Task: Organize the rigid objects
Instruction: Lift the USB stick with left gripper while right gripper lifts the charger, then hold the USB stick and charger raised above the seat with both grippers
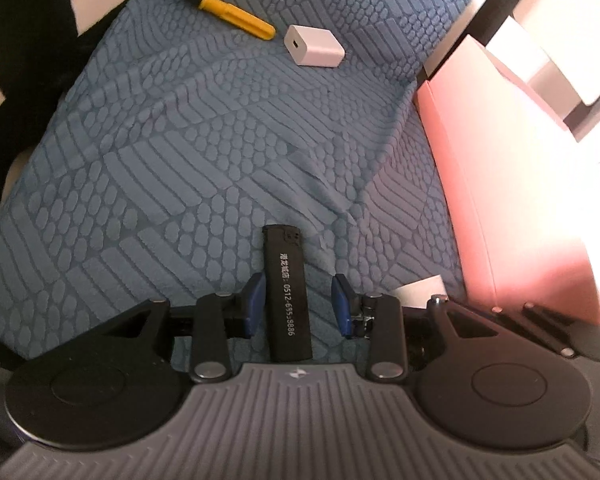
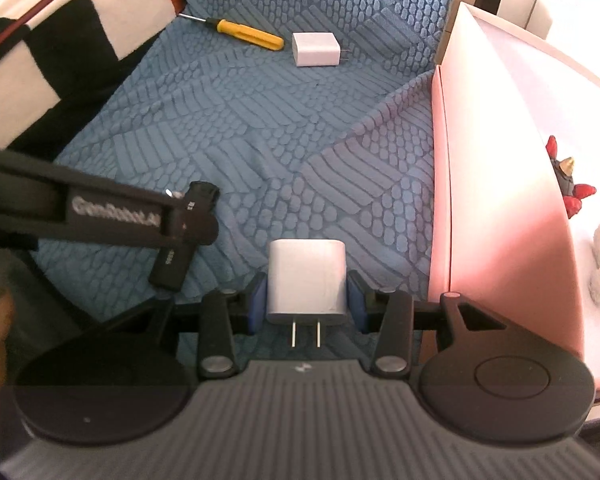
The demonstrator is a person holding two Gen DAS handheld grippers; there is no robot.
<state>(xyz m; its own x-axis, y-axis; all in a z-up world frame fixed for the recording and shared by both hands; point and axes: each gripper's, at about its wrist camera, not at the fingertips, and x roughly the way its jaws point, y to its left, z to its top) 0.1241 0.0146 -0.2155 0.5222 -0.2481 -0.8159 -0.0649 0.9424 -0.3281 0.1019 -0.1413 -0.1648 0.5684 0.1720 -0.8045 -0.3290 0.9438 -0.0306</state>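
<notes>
Right wrist — hand-held gripper around charger

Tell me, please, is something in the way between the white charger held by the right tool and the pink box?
Nothing visible. The white charger sits between the right tool's pads, and only blue bedspread separates it from the pink box beside it.

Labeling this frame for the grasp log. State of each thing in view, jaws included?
left gripper: jaws open, straddling the lighter
black lighter: lying flat on the blue cover, ungrasped
right gripper: jaws shut on near charger
near charger: gripped, prongs toward camera
far charger: lying loose
screwdriver: lying loose
pink box: open
</notes>
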